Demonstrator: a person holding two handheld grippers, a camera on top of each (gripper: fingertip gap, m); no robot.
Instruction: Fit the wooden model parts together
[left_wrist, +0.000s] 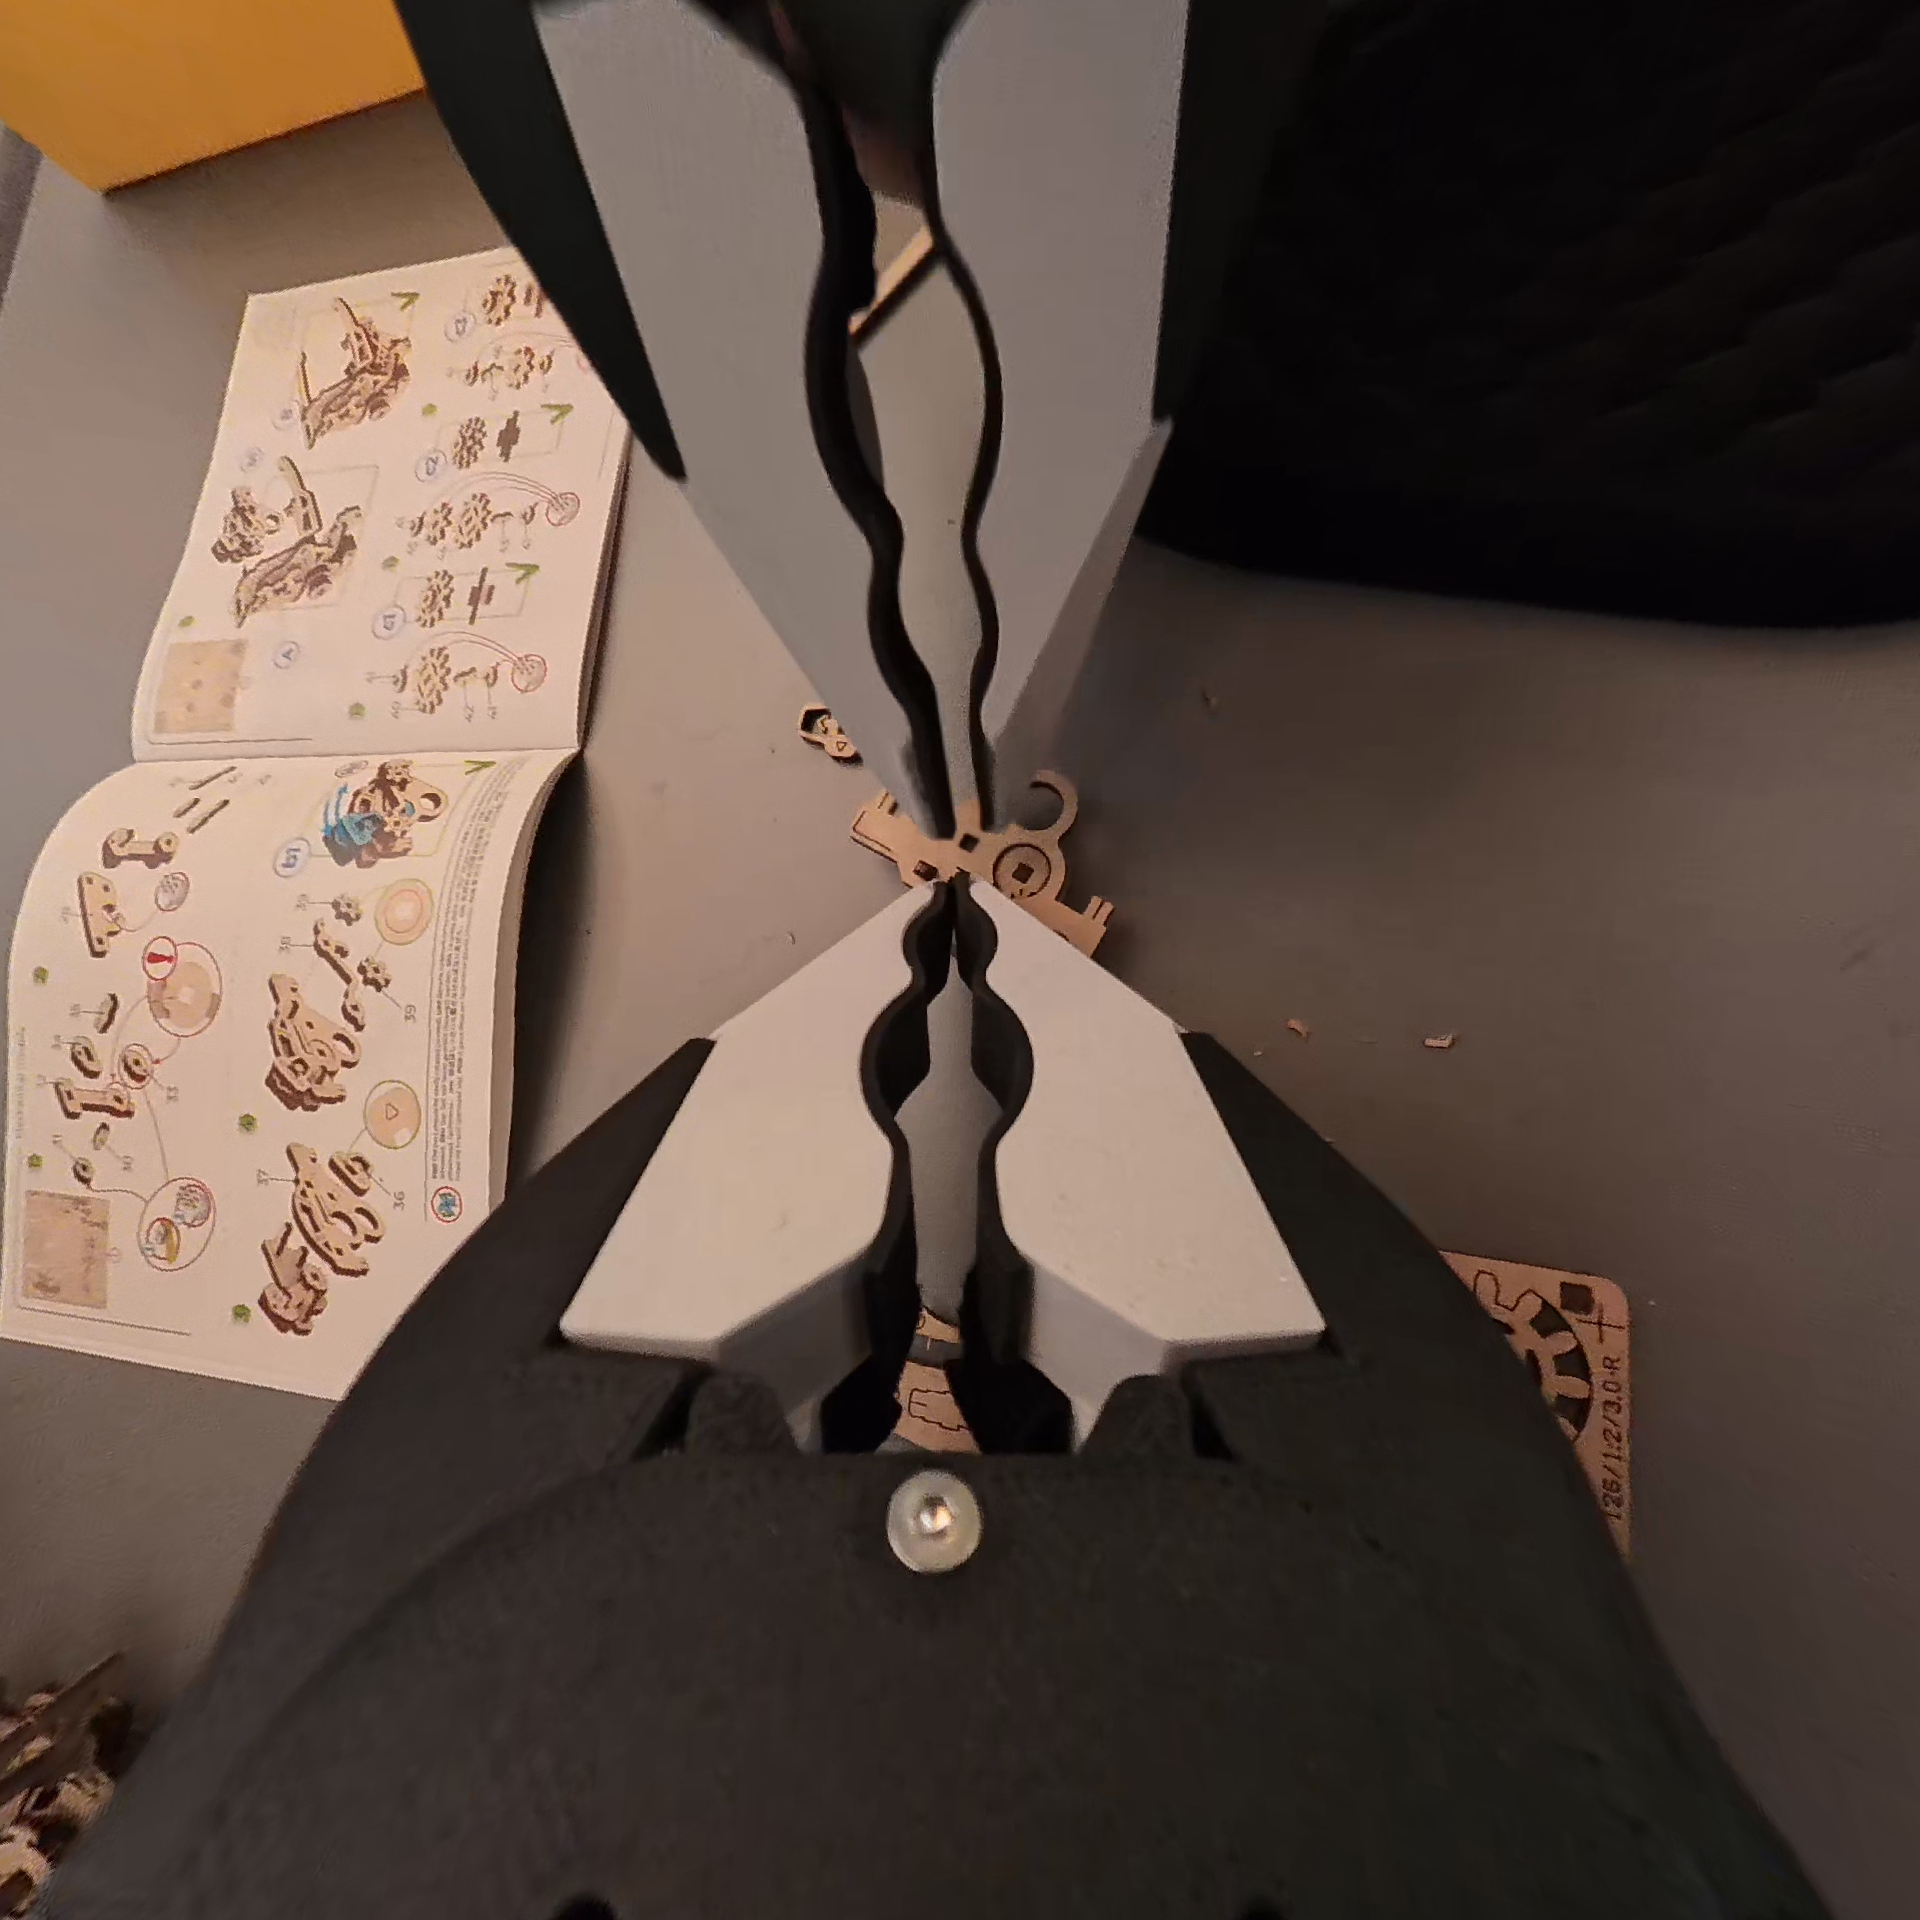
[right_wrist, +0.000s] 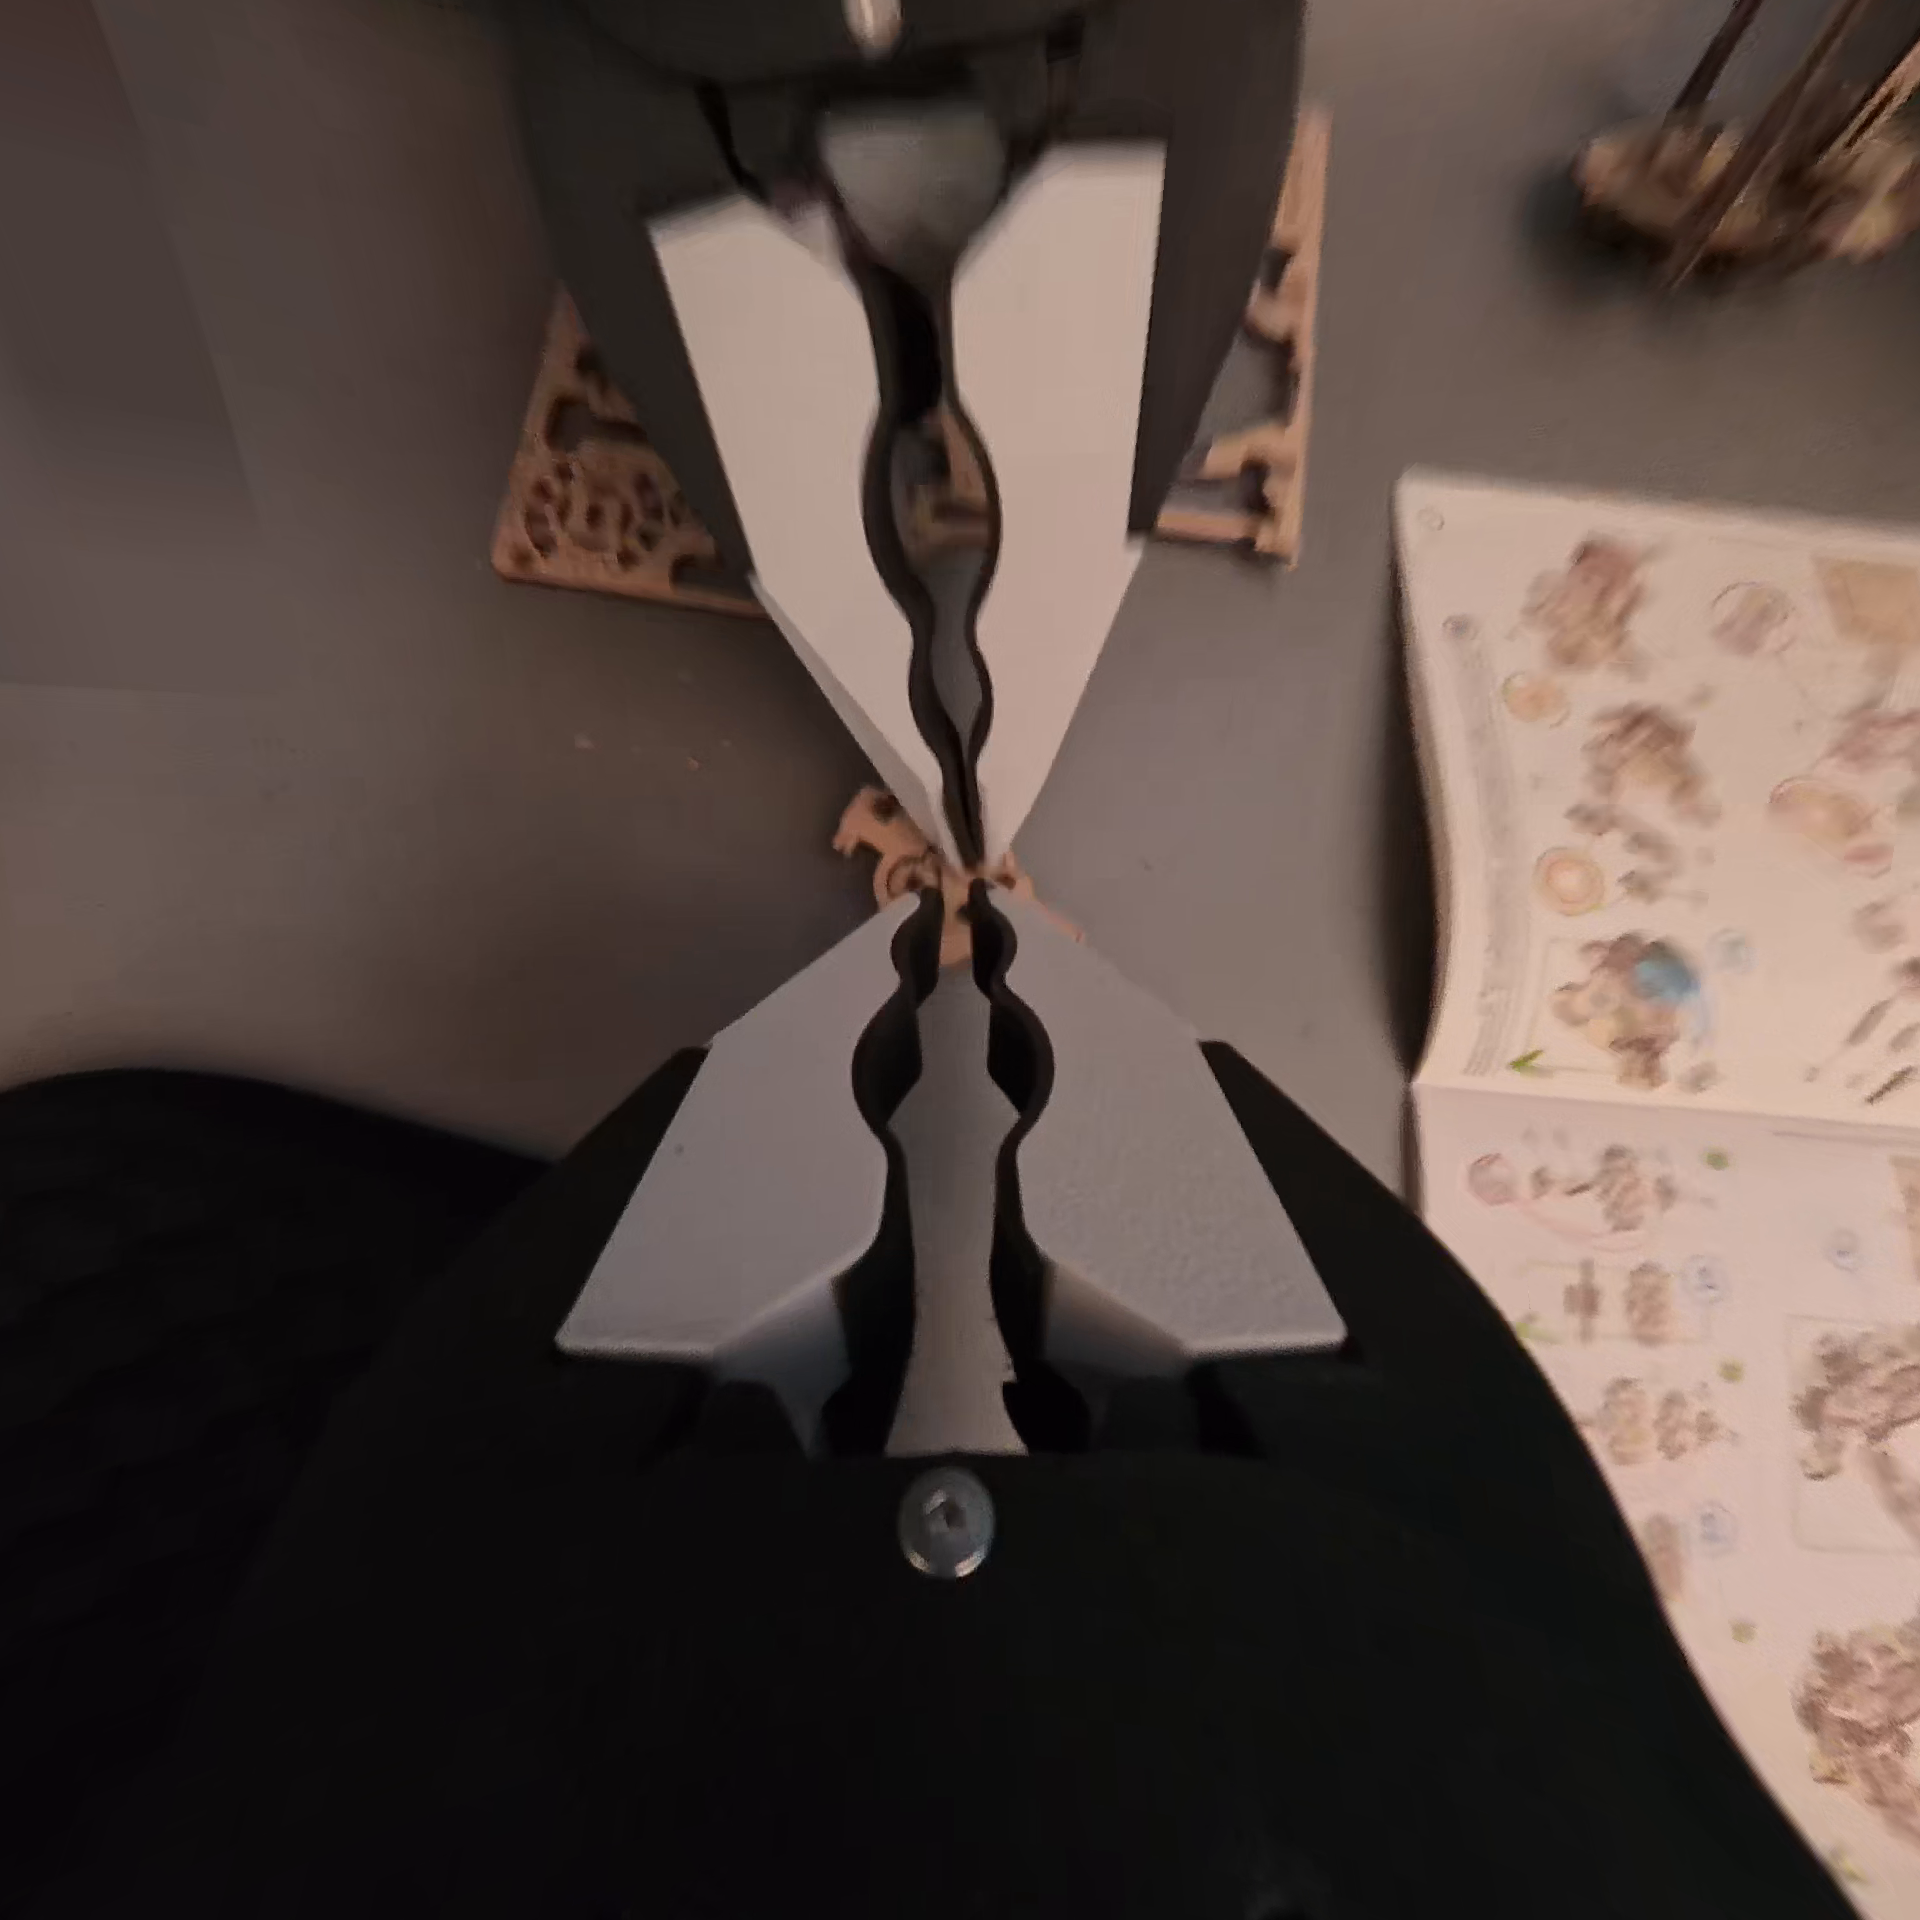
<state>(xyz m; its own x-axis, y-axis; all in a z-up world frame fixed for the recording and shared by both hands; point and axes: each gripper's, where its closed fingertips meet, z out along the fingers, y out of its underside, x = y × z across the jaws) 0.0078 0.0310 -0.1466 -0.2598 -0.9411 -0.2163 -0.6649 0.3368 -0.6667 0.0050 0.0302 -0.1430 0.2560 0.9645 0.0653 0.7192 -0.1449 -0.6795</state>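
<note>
A flat, light wooden model part with round and square holes hangs just above the grey table, between two grippers that meet tip to tip. My left gripper comes from below in its view and is shut on the part's near edge. My right gripper comes from above there and is shut on the far edge. In the blurred right wrist view, my right gripper pinches a thin wooden piece edge-on. The left gripper faces it, and the part sticks out to the left.
An open instruction booklet lies to the left and also shows in the right wrist view. A laser-cut wooden sheet lies under the left gripper. A black object, a yellow box, a loose small piece and a part-built model lie around. Less than 4 cm separates the two grippers' tips.
</note>
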